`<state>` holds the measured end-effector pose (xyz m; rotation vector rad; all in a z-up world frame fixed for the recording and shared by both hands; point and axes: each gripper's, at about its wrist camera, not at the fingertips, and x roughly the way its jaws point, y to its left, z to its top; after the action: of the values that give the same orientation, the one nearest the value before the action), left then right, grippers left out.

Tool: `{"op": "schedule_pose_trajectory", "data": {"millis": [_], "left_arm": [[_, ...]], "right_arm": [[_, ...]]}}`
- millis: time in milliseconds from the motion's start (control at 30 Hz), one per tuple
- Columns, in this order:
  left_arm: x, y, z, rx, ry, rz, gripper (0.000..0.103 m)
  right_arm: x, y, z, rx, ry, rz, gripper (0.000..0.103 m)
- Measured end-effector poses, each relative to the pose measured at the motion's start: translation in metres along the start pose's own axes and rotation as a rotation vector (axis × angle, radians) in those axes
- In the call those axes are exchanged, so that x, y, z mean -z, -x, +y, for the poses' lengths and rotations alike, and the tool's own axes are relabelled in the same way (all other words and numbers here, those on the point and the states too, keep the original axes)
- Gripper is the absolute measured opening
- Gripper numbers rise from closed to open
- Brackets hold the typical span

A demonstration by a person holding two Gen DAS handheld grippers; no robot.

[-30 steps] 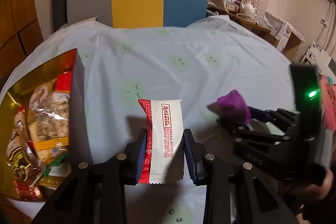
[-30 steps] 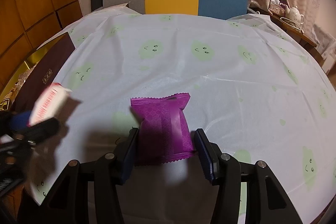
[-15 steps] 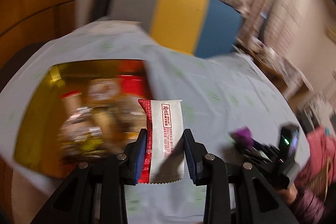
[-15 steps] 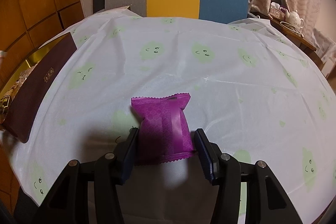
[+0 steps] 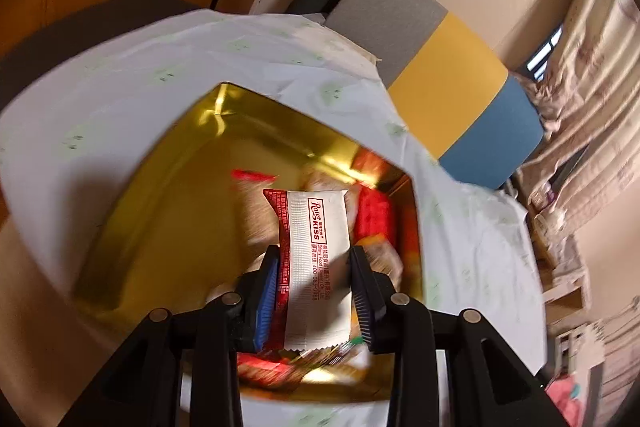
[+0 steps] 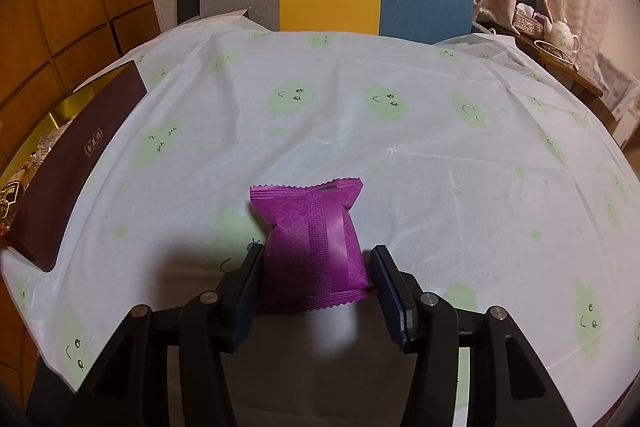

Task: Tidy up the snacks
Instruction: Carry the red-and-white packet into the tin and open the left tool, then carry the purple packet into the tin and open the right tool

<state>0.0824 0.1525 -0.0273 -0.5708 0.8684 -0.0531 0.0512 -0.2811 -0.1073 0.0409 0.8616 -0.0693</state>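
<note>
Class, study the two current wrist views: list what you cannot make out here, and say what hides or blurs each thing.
- Left wrist view: the snacks in the gold box are motion-blurred, their labels unreadable; the white and red packet in the left gripper covers some.
- Right wrist view: the purple packet in the right gripper shows only its seam side.
- Right wrist view: the box's dark wall hides the contents.

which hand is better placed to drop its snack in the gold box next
Left. Its gripper holds the white and red packet right over the gold box; the right gripper holds the purple packet over the tablecloth.
</note>
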Motion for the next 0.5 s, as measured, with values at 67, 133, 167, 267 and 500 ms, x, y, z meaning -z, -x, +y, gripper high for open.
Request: {"op": "schedule_pose_trajectory", "data": {"millis": [67, 133, 167, 267, 500], "left_arm": [[-0.010, -0.015, -0.007, 0.020, 0.041, 0.002, 0.035], [-0.017, -0.034, -0.009, 0.014, 0.075, 0.019, 0.035], [-0.019, -0.043, -0.012, 0.011, 0.070, 0.029, 0.035], [-0.022, -0.079, -0.013, -0.036, 0.074, 0.083, 0.037], [-0.018, -0.105, -0.010, -0.110, 0.030, 0.147, 0.044]], "right_arm": [[-0.001, 0.000, 0.001, 0.002, 0.000, 0.001, 0.054], [-0.001, 0.000, 0.001, 0.002, 0.000, 0.002, 0.054], [-0.001, -0.001, 0.001, 0.002, 0.001, 0.003, 0.054], [-0.002, -0.001, 0.002, 0.002, 0.001, 0.005, 0.054], [-0.001, -0.003, 0.002, 0.003, 0.003, 0.007, 0.054]]}}
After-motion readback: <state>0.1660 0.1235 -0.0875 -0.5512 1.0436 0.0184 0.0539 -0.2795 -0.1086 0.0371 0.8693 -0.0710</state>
